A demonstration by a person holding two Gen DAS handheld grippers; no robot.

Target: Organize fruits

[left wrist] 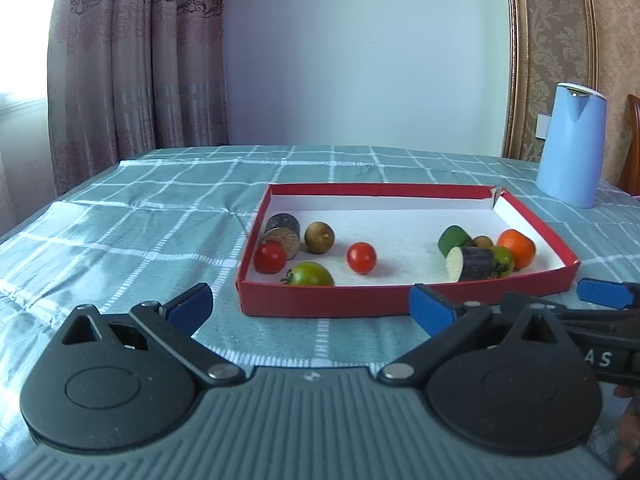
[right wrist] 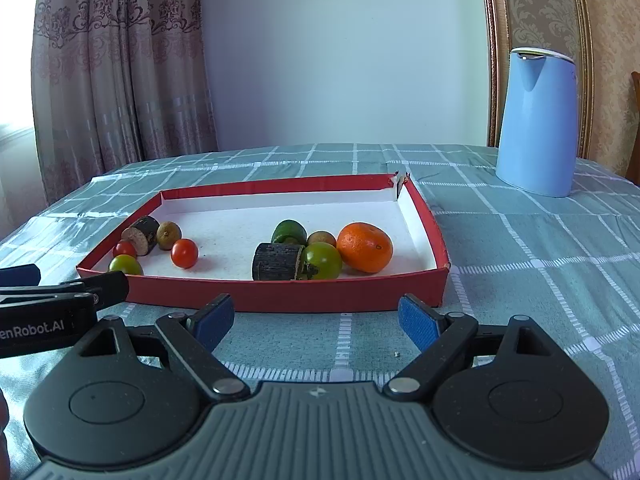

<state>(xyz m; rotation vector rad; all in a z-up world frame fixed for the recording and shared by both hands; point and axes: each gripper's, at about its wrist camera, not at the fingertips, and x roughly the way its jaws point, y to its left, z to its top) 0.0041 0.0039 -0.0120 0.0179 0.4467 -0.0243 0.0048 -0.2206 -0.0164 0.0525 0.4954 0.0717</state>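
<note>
Red tray (right wrist: 280, 296) on the table (right wrist: 520, 280) holds two red tomatoes (right wrist: 184, 253), two green tomatoes (right wrist: 321, 260), one orange (right wrist: 364, 247) (right side). Left gripper (left wrist: 311, 306) and right gripper (right wrist: 316, 318) gape wide, empty.

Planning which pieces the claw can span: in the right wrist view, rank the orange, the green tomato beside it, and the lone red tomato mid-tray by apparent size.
1. Orange, clearly largest.
2. Green tomato.
3. Red tomato, smallest.
All three sit at a similar depth in the tray, so the ranking should hold.

Green tomato (left wrist: 310, 274) — base behind tray wall (left wrist: 320, 300).
</note>
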